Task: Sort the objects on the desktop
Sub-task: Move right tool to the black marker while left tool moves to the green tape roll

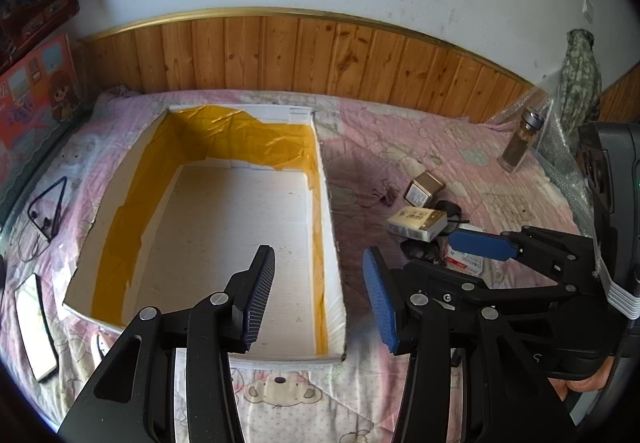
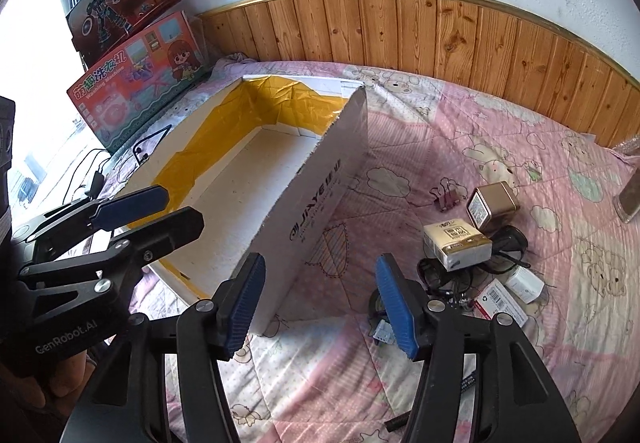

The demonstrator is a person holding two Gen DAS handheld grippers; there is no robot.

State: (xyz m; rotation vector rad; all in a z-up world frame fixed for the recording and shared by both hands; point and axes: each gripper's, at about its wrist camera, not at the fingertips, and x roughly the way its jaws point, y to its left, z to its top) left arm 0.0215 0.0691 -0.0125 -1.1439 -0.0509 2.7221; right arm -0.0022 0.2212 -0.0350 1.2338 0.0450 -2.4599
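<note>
A large white carton (image 1: 327,219) lined with yellow tape lies open and empty on the pink bedspread. My left gripper (image 1: 320,299) hangs open above its near right corner, nothing between the pads. To the carton's right lies a small heap: a cream pack (image 2: 456,243), a gold tin (image 2: 494,203), a binder clip (image 2: 448,195), a black cable (image 2: 510,247), a white adapter (image 2: 524,283) and a red-and-white packet (image 2: 500,301). My right gripper (image 2: 320,307) is open and empty over the quilt between the carton (image 2: 320,203) and the heap.
A glass bottle (image 1: 520,141) stands at the far right. A phone (image 1: 36,331) and earphones (image 1: 46,215) lie left of the carton. Two toy boxes (image 2: 136,83) lean on the left wall. Wooden panelling runs along the back.
</note>
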